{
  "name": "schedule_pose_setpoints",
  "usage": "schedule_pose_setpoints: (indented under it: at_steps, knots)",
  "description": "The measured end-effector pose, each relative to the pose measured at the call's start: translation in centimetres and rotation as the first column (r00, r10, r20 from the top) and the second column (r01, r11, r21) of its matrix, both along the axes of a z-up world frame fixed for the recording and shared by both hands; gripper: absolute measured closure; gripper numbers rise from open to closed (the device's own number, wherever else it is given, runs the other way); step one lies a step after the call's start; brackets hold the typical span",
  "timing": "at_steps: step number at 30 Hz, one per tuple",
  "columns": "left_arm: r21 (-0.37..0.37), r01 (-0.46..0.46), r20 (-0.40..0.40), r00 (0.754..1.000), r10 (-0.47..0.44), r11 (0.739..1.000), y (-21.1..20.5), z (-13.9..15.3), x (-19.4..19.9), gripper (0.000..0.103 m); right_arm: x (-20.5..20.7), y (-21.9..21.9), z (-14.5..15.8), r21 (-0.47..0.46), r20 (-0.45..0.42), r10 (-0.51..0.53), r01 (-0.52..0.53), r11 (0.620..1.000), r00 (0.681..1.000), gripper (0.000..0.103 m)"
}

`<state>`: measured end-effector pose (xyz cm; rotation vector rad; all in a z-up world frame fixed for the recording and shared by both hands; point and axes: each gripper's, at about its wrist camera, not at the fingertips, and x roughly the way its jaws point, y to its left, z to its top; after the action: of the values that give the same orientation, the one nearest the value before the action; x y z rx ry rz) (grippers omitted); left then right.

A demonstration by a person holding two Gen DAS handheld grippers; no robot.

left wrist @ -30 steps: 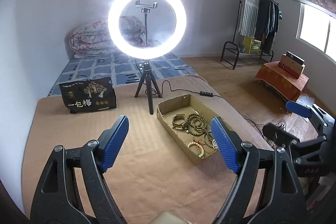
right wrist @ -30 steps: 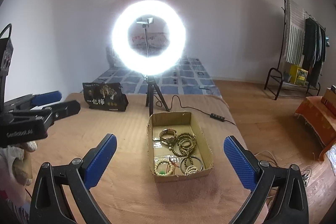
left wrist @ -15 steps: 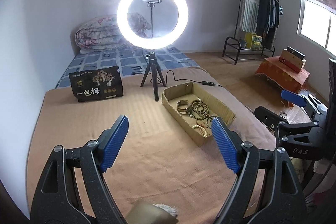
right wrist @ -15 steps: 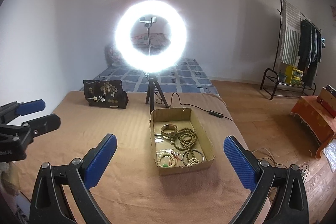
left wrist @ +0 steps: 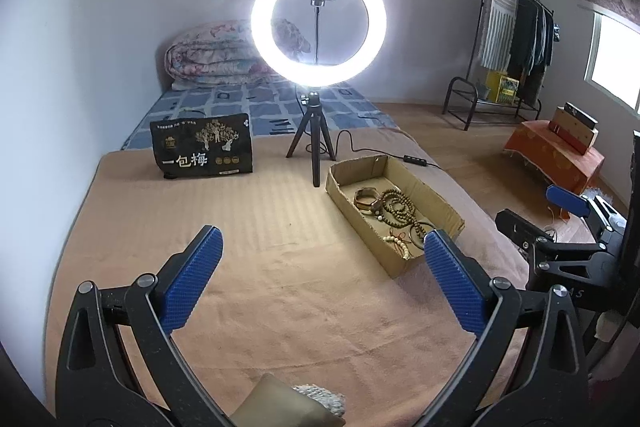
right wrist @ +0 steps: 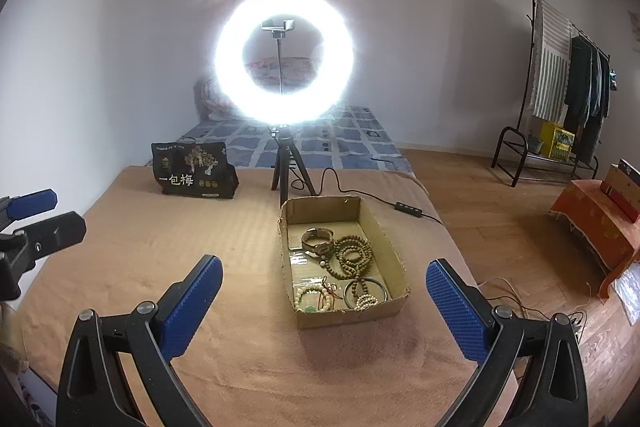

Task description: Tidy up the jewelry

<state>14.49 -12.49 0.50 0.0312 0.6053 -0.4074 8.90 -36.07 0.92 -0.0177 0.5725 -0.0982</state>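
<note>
An open cardboard box (right wrist: 396,255) (left wrist: 440,201) lies on the tan bedspread. Inside are a watch (right wrist: 318,241), a long string of brown beads (right wrist: 354,257) (left wrist: 400,207), white bead bracelets (right wrist: 314,297) and a dark bangle (right wrist: 366,291). My right gripper (right wrist: 324,281) is open and empty, above the near end of the box. My left gripper (left wrist: 322,253) is open and empty, over bare bedspread left of the box. Each gripper shows at the edge of the other's view, the right one (left wrist: 560,211) and the left one (right wrist: 36,215).
A lit ring light (right wrist: 284,57) on a small tripod (right wrist: 288,163) stands just behind the box, its cable (right wrist: 404,207) trailing right. A black printed bag (right wrist: 194,169) stands at the back left. A clothes rack (right wrist: 560,99) and an orange-draped stand (right wrist: 592,227) are on the floor to the right.
Both grippers have moved back and up a little, and the left view has swung so the box sits further off. Both stay open and empty.
</note>
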Motion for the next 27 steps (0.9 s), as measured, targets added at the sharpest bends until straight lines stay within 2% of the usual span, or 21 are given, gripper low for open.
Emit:
schedule_pose_setpoints:
  at_steps: [27]
  knots:
    - [0.028,0.03,-0.01,0.999,-0.03,0.999,-0.73,-0.75,-0.29,0.0,0.63,0.51,-0.98,-0.009,-0.015,0.003,-0.003,1.0,1.0,0.0]
